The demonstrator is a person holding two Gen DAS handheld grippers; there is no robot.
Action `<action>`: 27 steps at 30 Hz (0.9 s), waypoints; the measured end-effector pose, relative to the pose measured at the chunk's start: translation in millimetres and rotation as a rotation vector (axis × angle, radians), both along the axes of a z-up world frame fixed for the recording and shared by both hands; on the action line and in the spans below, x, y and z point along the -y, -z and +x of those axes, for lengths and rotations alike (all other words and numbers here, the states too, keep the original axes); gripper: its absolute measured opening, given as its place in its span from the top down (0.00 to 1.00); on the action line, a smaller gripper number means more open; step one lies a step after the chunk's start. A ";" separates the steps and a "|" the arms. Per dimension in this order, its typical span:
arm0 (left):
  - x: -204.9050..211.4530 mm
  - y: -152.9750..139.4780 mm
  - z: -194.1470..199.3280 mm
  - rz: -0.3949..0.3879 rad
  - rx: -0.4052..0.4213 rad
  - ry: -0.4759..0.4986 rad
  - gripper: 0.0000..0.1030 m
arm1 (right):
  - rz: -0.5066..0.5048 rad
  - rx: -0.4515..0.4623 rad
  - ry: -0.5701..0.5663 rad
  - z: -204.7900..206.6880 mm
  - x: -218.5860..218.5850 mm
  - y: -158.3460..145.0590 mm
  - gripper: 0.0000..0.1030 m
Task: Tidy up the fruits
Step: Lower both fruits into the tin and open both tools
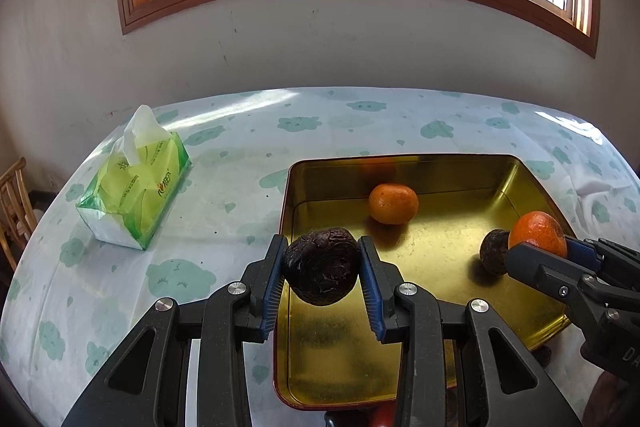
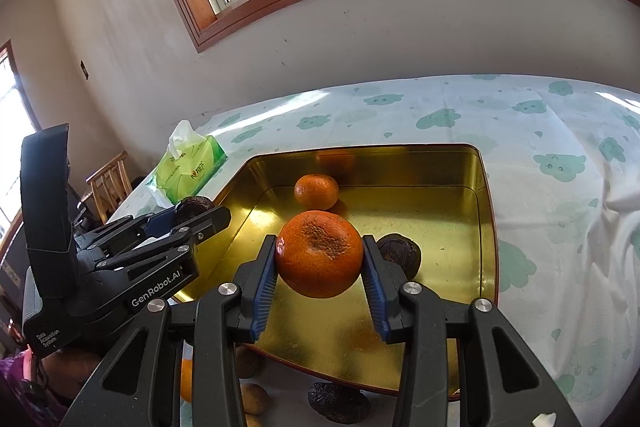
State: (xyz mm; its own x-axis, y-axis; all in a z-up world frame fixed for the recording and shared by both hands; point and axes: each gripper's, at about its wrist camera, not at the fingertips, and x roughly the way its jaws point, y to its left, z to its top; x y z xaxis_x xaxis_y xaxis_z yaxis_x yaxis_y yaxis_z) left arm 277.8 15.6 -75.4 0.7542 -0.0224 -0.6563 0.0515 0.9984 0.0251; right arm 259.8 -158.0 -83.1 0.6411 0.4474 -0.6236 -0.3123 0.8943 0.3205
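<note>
while both jaws pinch fruit over the gold tin (image 1: 532, 187), left gripper (image 1: 322, 269) holding passion fruit (image 1: 320, 271), right gripper (image 2: 320, 259) holding orange (image 2: 319, 253), release risks rolling collisions.

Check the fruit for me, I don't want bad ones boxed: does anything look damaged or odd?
The orange in the right gripper has a rough brownish patch on top. The dark fruit in the left gripper looks shrivelled.
</note>
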 end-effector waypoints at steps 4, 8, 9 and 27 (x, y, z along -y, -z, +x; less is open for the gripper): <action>-0.3 2.2 3.0 -0.001 -0.006 0.002 0.65 | 0.001 -0.002 -0.001 2.9 -0.7 1.6 0.63; 0.5 5.1 6.1 0.000 -0.010 0.006 0.65 | 0.004 -0.005 0.002 7.4 0.0 4.6 0.63; 0.5 5.8 6.7 0.001 -0.011 0.006 0.65 | 0.003 -0.005 0.002 8.1 -0.3 5.3 0.63; 0.7 9.1 12.2 -0.006 -0.019 0.008 0.65 | 0.007 -0.012 0.002 16.2 -2.1 12.2 0.63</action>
State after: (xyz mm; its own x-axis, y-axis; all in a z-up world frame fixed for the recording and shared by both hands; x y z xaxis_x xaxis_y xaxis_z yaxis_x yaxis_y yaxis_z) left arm 289.9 14.9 -84.5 0.7414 -0.0323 -0.6703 0.0601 0.9980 0.0184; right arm 276.0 -155.9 -95.3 0.6346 0.4506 -0.6278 -0.3069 0.8925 0.3304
